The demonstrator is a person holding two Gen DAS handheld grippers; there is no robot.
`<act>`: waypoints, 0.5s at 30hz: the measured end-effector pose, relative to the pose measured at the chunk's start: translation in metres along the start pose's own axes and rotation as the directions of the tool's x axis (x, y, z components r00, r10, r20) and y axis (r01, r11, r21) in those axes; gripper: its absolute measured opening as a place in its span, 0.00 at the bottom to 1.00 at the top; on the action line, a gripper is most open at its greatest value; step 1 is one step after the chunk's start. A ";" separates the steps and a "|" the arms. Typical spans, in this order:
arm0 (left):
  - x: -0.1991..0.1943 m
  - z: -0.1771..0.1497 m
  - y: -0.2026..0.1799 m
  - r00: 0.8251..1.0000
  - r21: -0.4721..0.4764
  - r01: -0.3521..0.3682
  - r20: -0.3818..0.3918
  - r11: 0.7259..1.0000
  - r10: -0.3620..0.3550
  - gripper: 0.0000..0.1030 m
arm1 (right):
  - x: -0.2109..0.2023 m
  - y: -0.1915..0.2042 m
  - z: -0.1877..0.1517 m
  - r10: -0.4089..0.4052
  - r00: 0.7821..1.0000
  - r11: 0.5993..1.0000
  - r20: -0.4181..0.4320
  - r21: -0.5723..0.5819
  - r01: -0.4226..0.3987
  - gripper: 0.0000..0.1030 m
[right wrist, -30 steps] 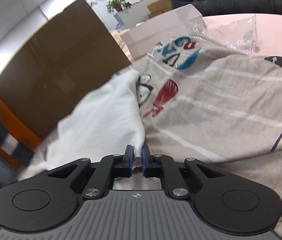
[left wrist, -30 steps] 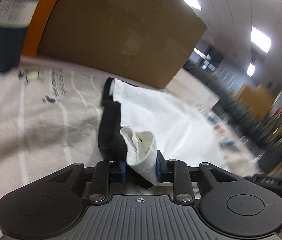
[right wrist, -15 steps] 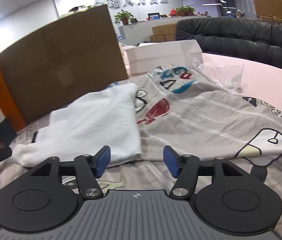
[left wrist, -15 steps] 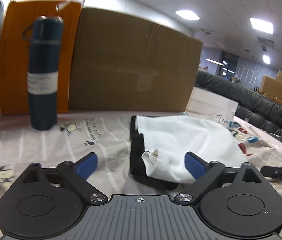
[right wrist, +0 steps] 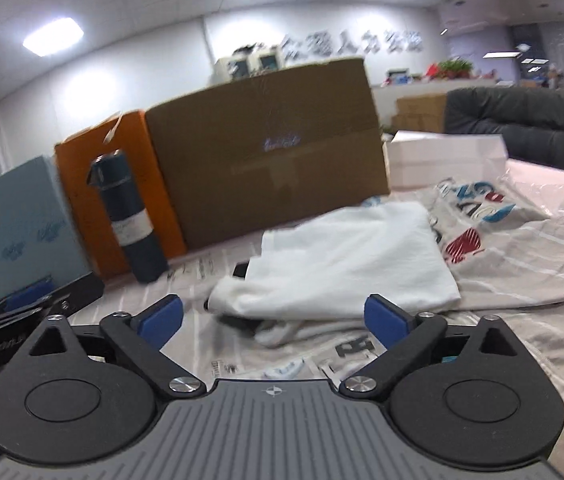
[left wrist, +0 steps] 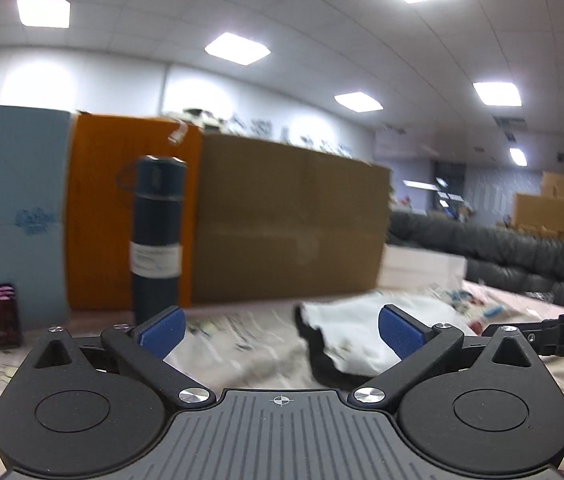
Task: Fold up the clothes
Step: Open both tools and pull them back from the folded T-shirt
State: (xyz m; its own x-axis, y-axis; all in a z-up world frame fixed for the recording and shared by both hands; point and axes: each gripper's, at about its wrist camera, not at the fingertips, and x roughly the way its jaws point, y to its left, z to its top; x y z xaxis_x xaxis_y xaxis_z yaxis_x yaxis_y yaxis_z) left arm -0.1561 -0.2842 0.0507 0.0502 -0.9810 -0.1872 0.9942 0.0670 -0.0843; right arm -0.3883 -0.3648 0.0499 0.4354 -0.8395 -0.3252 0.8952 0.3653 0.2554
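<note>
The left gripper (left wrist: 279,330) has its blue pads spread wide and holds nothing. The right gripper (right wrist: 273,318) is also spread wide and empty. Both are raised above the printed bed sheet (right wrist: 530,272) and point over it, not down on the cloth.

Just ahead of the grippers lies the white garment (right wrist: 346,256), as a flat, roughly rectangular packet, with a dark layer (left wrist: 322,360) showing under its near left edge. In the right wrist view one loose white corner hangs out at the near side of the packet. Behind it stand a brown cardboard box (right wrist: 265,148), an orange box (left wrist: 121,216) and a dark blue bottle (left wrist: 155,240).

I judge that a fold is already laid and the tools are free of the cloth. Whether another fold is wanted I cannot tell; if so, the next move calls for lowering both tools to one edge and pinching it at two points together, and tucking in the loose corner.

One second ago both grippers were pressed together on the white cloth. Half a second ago they were open and low near it. Now they are higher and tilted up, so more ceiling is seen.
</note>
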 end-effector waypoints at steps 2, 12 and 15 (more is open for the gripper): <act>0.004 -0.002 0.002 1.000 0.005 -0.011 0.011 1.000 0.011 1.00 | 0.005 0.012 -0.004 -0.039 0.998 0.999 0.050 0.007 0.038 0.96; 0.024 -0.009 0.010 0.996 0.026 -0.066 0.069 0.997 0.064 1.00 | 0.056 0.019 -0.017 -0.193 0.975 0.981 0.111 0.031 0.191 0.96; 0.030 -0.010 0.014 0.997 0.004 -0.051 0.063 0.999 0.051 1.00 | 0.064 0.020 -0.021 -0.235 0.962 0.971 0.142 0.000 0.237 0.96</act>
State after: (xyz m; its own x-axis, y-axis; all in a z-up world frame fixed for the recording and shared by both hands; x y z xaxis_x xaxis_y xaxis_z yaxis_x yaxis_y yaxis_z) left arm -0.1416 -0.3106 0.0343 0.1067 -0.9858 -0.1297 0.9906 0.1165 -0.0711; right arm -0.3410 -0.4025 0.0149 0.1950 -0.9500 -0.2438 0.9728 0.1558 0.1713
